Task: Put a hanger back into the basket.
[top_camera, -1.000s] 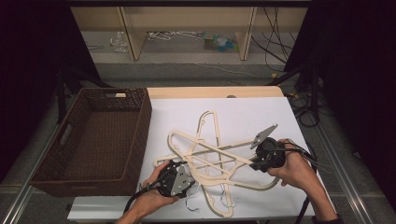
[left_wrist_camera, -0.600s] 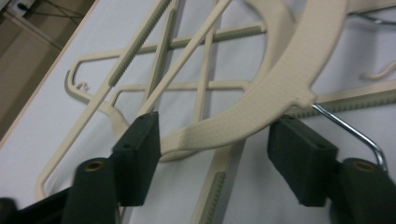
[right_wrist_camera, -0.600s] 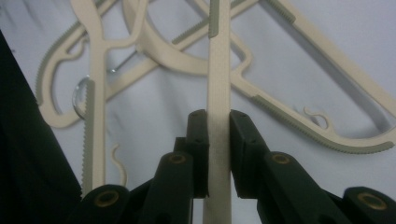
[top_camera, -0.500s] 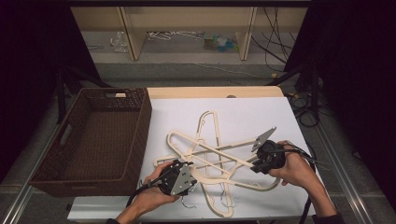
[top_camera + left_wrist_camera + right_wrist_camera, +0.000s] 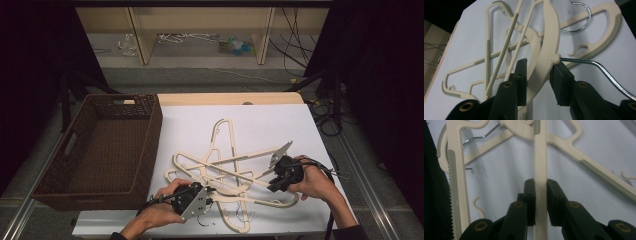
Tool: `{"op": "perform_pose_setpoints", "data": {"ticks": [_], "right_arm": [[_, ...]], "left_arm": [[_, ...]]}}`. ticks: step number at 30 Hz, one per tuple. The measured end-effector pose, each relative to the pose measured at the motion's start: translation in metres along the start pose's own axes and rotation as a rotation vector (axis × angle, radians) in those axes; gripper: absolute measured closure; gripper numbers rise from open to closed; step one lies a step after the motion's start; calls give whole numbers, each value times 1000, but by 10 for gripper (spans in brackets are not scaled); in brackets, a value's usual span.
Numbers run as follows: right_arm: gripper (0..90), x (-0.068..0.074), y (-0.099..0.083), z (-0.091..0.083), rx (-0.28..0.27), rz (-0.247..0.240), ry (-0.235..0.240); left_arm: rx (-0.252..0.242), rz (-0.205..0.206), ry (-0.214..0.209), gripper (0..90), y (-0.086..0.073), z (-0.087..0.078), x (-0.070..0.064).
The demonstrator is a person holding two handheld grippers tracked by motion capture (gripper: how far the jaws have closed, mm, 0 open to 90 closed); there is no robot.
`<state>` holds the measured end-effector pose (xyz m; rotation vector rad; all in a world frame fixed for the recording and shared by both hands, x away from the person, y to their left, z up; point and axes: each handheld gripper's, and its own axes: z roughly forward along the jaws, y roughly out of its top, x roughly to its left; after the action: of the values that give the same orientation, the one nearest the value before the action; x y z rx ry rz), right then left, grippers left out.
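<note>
Left gripper (image 5: 209, 191), black with a grey three-cornered plate on top, sits at the near edge of the white-covered table (image 5: 190, 125), held in the person's left hand (image 5: 160, 207) just right of the dark brown woven basket (image 5: 107, 145). In the left gripper view its jaws stand apart on either side of the broad, textured shoulder of a cream plastic clothes hanger (image 5: 547, 50), close to where that hanger's metal hook wire (image 5: 596, 66) comes out; the right pad (image 5: 560, 80) is at or against the plastic while the left pad (image 5: 520, 77) stands clear, so the claw is open around it. This hanger belongs to a tangled pile of cream plastic hangers (image 5: 227, 170) lying crossed over one another on the white surface, between the two hands and well clear of the basket. Farther right, the right gripper (image 5: 275, 181), also black, is held in the right hand (image 5: 312, 182) at the pile's right side. In the right gripper view its two pads are pressed flat against both faces of a straight cream hanger bar (image 5: 540, 177) that runs up between them, gripping it firmly.
</note>
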<state>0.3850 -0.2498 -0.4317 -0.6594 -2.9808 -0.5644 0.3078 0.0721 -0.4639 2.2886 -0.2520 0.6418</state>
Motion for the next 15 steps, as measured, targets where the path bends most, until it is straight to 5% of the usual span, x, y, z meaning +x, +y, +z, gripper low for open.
{"op": "perform_pose_setpoints", "data": {"ticks": [5, 9, 10, 15], "right_arm": [[796, 0, -1, 3, -2, 9, 6], [791, -2, -4, 9, 2, 23, 33], [775, -2, -4, 11, 11, 27, 43], [624, -3, -4, 8, -21, 74, 34]], "left_arm": [[-24, 49, 36, 745, 4, -3, -1], [-53, 129, 78, 796, 12, -11, 3], [-64, 172, 106, 823, 17, -15, 4], [-55, 259, 124, 857, 25, -17, 5]]}}
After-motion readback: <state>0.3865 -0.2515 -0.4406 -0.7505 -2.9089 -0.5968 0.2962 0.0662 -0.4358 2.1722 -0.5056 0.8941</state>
